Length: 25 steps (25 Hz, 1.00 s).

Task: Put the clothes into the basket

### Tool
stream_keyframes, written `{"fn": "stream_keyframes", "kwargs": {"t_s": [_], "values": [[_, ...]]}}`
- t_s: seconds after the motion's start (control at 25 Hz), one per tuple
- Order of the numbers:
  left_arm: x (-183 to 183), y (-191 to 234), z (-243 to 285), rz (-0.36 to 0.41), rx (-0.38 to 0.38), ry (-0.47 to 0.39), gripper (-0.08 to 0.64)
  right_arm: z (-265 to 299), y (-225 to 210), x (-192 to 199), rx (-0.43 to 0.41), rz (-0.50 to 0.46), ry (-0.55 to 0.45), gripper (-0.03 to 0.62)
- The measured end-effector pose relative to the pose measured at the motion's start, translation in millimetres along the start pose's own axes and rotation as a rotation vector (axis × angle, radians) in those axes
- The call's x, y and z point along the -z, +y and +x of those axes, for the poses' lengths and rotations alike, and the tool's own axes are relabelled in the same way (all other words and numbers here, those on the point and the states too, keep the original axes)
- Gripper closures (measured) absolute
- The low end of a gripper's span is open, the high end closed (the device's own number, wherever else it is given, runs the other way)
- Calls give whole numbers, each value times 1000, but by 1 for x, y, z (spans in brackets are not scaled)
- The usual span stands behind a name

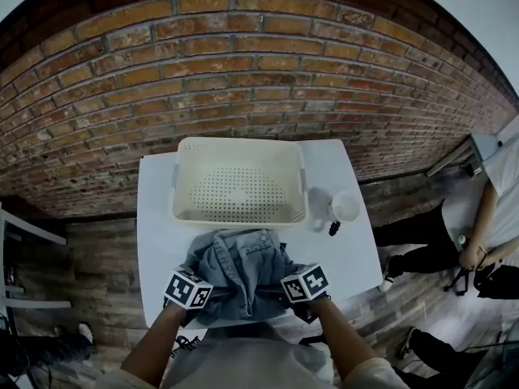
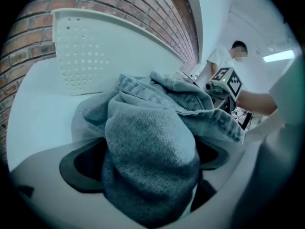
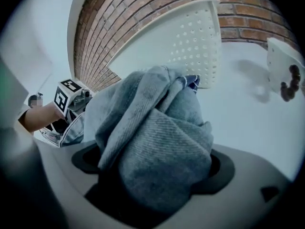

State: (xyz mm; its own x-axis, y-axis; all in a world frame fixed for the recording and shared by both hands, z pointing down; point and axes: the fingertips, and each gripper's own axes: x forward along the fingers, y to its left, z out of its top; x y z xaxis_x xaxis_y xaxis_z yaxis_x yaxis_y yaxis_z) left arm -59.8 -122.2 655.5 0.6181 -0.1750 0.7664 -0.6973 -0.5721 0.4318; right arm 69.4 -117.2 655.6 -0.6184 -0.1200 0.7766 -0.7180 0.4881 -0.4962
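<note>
On a white table (image 1: 158, 217) set against a brick wall (image 1: 243, 63): a cream perforated basket (image 1: 238, 142) on the far half. Just near of it, heaped on the table top and outside the basket, a blue denim garment (image 1: 239, 266), its far edge close to the basket's near rim.

At the garment's near-left edge, the left gripper (image 1: 209, 297), angled down into the cloth. Fingers (image 2: 78, 163) spread wide, with a thick fold of denim bulging up between them, not pinched.

At the near-right edge, the right gripper (image 1: 276, 292), angled down the same way. Fingers there (image 3: 224, 168) also wide apart, a bunched fold filling the gap, no squeeze on it to be seen.

Right of the basket, a small white container (image 1: 345, 205), and just near of that a small dark object (image 1: 333, 228), too small to identify.

Past the table's right edge, well apart, a person (image 1: 486, 217) in a white top.
</note>
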Motion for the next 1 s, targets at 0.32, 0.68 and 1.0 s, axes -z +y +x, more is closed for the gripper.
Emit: {"fn": "stream_keyframes", "kwargs": {"t_s": [0.32, 0.68, 1.0], "values": [[2, -31, 0, -42, 175, -8, 214, -3, 14, -6, -19, -55, -9, 164], [3, -52, -15, -50, 174, 12, 296, -27, 30, -2, 3, -109, -41, 233], [-14, -75, -53, 35, 133, -35, 304, -64, 58, -14, 52, -157, -111, 233]]}}
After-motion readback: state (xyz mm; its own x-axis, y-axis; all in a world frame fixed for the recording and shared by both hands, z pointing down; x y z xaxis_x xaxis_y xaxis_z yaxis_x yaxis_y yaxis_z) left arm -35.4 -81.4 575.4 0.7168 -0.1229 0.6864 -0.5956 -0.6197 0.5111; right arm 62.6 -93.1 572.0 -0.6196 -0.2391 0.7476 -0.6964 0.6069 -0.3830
